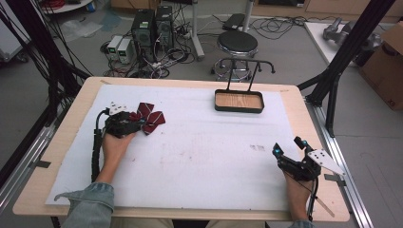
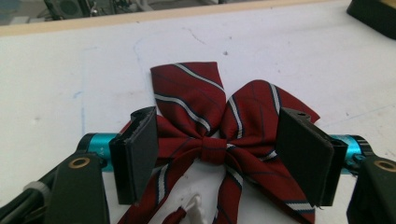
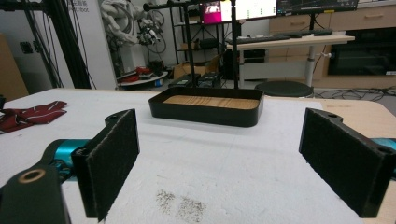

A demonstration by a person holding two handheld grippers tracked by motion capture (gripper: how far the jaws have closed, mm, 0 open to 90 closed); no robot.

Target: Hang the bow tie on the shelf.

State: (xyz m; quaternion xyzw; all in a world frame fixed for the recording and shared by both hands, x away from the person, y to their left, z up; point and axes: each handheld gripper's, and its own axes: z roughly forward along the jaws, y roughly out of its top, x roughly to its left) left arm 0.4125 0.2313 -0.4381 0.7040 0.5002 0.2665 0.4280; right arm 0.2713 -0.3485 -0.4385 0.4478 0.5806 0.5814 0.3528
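Nearest the lens in the left gripper view stood two black jaws, spread wide, with the striped maroon bow tie (image 2: 219, 135) lying between them; the jaws flanked its two wings without pressing them, the knot sat midway in the gap, and the cloth rested flat on the white mat (image 2: 70, 79); a small white clip (image 2: 196, 210) showed at the bottom edge beneath the knot. From the high view the left gripper (image 1: 124, 124) sat at the left part of the mat, the person's left hand (image 1: 115, 145) behind it and a denim sleeve (image 1: 90, 202) at the near edge; the bow tie (image 1: 149, 118) lay just beyond its tips. Well apart, at the near right corner, the right gripper (image 1: 287, 149) rested with its jaws wide open and nothing between them; in the right gripper view those pads framed bare mat. Toward the far side stood a black tray with a wooden floor (image 1: 238, 101), a thin black rack (image 1: 249, 66) rising behind it; beyond the wooden table (image 1: 304, 118) a round stool (image 1: 237, 43) stood on the floor.
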